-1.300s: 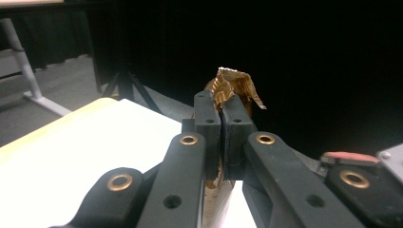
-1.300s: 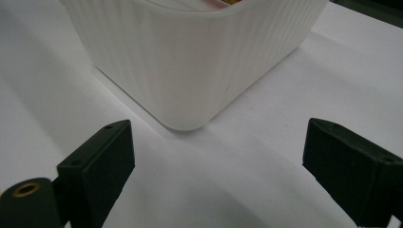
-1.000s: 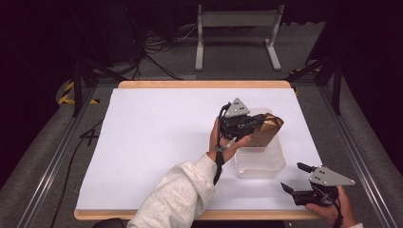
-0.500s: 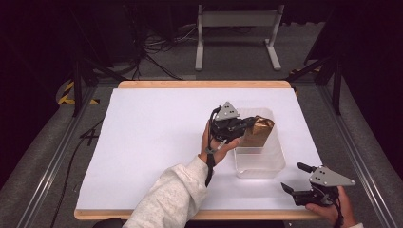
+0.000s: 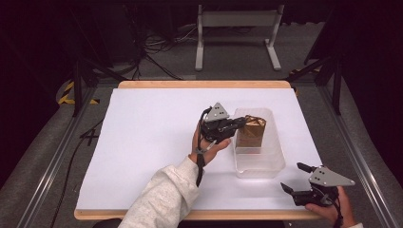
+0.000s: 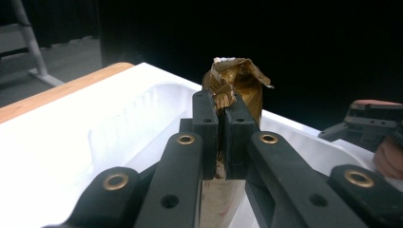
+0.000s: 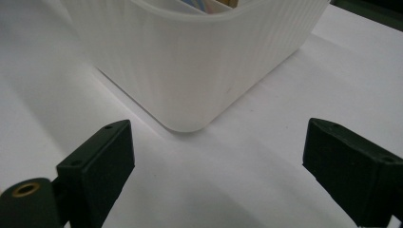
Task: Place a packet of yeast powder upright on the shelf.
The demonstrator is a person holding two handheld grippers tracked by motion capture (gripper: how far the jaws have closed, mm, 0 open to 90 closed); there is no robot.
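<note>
High view looks down; both claw views closely share the bin (image 5: 259,159).

No text, label, brand, number or sign can be read anywhere: the gold pouch (image 6: 236,83) pinched between the left jaws shows only crumpled foil, the tub (image 7: 190,61) ahead of the right jaws is plain white, and the coloured patch inside its rim is too blurred to tell
</note>
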